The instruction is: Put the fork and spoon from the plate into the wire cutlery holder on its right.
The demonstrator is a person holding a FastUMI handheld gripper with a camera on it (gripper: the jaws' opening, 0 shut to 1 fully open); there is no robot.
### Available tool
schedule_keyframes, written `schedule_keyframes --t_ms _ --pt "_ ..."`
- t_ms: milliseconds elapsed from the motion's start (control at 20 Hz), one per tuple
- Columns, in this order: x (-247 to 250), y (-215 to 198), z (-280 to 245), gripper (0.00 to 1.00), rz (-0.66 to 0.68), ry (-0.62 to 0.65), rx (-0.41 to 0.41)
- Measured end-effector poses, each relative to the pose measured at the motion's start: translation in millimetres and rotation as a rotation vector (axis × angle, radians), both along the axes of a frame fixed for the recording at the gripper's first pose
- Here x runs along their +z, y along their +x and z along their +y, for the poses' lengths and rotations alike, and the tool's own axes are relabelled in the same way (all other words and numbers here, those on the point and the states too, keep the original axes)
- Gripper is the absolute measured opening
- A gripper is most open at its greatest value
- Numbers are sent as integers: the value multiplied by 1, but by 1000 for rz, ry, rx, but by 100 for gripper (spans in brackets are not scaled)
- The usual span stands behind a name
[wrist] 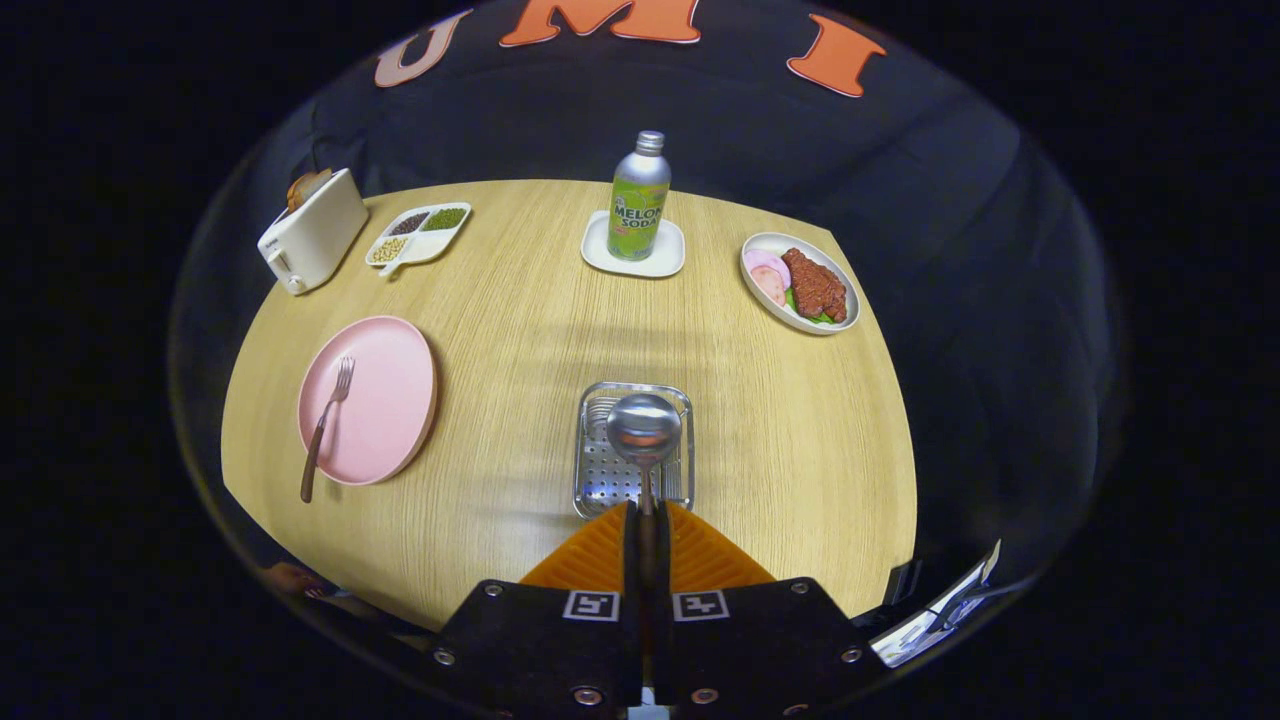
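Observation:
My gripper (646, 512) is shut on the handle of a metal spoon (644, 430). The spoon's bowl sticks out ahead of the fingers, hanging over the square metal cutlery holder (587, 480) that sits on the wooden table just beyond them. Off to the left lies a pink plate (385, 385). A fork (327, 420) with a brown handle rests on it, tines pointing away and handle end reaching over the plate's near rim.
At the far side stand a white toaster (312, 240), a divided snack dish (418, 235), a soda bottle (638, 200) on a white coaster, and an oval plate of food (800, 283). Bare wood lies between plate and holder.

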State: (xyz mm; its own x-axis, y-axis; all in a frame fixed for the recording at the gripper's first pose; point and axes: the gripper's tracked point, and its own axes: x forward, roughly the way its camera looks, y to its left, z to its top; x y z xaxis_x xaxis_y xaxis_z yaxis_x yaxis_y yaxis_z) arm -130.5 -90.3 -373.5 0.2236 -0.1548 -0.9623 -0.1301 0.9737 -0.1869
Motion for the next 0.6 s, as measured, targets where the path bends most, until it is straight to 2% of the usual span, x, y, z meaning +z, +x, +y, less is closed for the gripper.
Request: schedule_keyframes --t_ms 150,400,600 --pt "-7 -2 -1 6 45 22 3" --pt "-21 7 -2 9 35 37 -6" --pt "-15 29 -3 11 -62 14 29"
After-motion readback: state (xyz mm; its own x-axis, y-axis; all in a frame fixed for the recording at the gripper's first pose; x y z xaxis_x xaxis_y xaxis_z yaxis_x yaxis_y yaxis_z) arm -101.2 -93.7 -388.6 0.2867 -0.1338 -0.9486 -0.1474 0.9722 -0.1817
